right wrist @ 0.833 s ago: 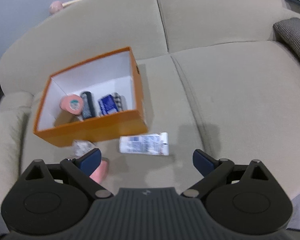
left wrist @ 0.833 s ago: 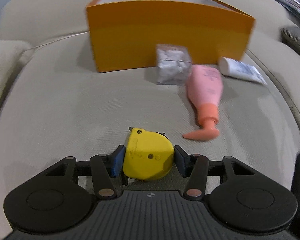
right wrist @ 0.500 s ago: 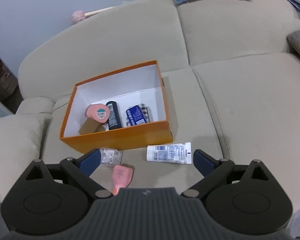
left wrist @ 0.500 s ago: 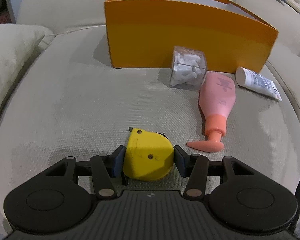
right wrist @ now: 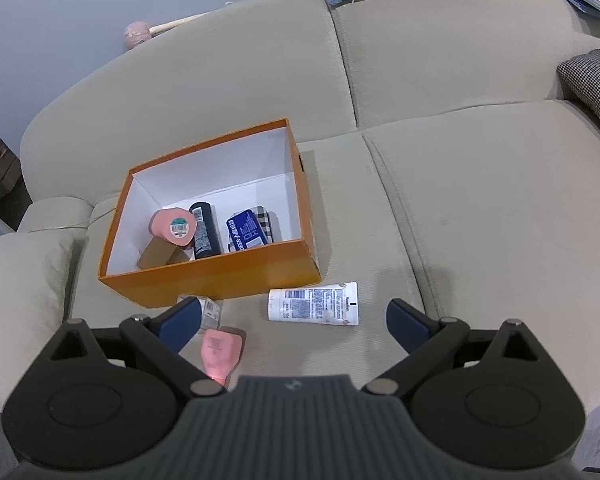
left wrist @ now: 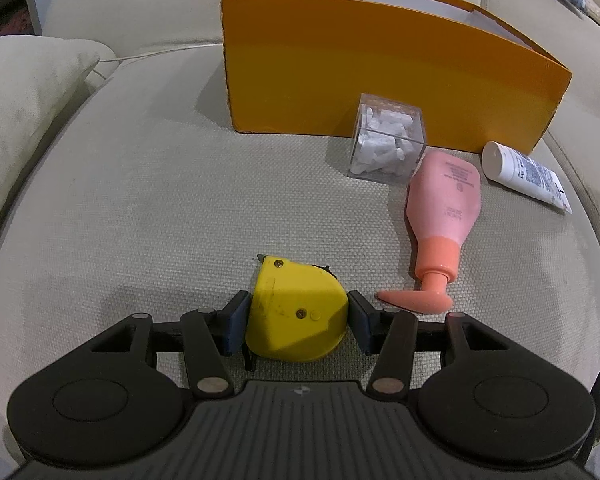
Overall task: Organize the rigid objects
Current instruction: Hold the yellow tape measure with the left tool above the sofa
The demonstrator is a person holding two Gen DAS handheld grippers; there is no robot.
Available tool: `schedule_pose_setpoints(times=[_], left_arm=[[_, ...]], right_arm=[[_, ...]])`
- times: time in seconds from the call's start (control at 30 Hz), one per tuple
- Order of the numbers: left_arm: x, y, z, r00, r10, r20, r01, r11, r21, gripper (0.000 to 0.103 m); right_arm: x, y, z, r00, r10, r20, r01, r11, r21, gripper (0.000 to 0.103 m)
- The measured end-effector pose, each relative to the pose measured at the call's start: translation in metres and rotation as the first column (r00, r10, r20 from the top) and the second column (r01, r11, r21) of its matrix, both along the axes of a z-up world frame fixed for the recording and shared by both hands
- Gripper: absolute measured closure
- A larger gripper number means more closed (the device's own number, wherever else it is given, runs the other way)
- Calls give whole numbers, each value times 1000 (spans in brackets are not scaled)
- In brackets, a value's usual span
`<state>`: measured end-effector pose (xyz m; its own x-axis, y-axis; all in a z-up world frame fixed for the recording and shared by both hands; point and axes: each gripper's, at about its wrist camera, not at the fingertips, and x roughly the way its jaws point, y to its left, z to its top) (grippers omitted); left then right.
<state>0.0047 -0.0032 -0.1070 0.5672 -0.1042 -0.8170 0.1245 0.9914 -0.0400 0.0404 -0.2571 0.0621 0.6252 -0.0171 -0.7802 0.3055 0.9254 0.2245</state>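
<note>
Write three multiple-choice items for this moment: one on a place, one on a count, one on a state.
1. Where does the clear cube box stand?
A. inside the orange box
B. on the sofa cushion against the orange box's front wall
C. on the armrest

2. How many loose things lie on the cushion in front of the orange box, apart from the one held?
A. one
B. three
C. five

3. How is the left gripper?
A. wide open and empty
B. shut on the yellow tape measure
C. shut on the pink pump bottle

Answers: 1 B, the cube touches the wall outside. 2 B: cube, pink pump bottle, white tube. 3 B, both pads press the yellow tape measure.
</note>
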Motion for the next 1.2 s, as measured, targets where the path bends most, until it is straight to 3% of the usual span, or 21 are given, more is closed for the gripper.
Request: schedule_pose_setpoints(times=[0.47, 1.2], left_arm=[[-1, -5, -1, 1000, 13, 1, -13, 1000, 14, 43], [0, 2, -3, 999, 30, 12, -30, 999, -23, 43]], right_arm=[[-2, 1, 3, 1000, 13, 11, -14, 1000, 5, 4], [7, 2, 1, 1000, -5, -7, 5, 1000, -24, 4]])
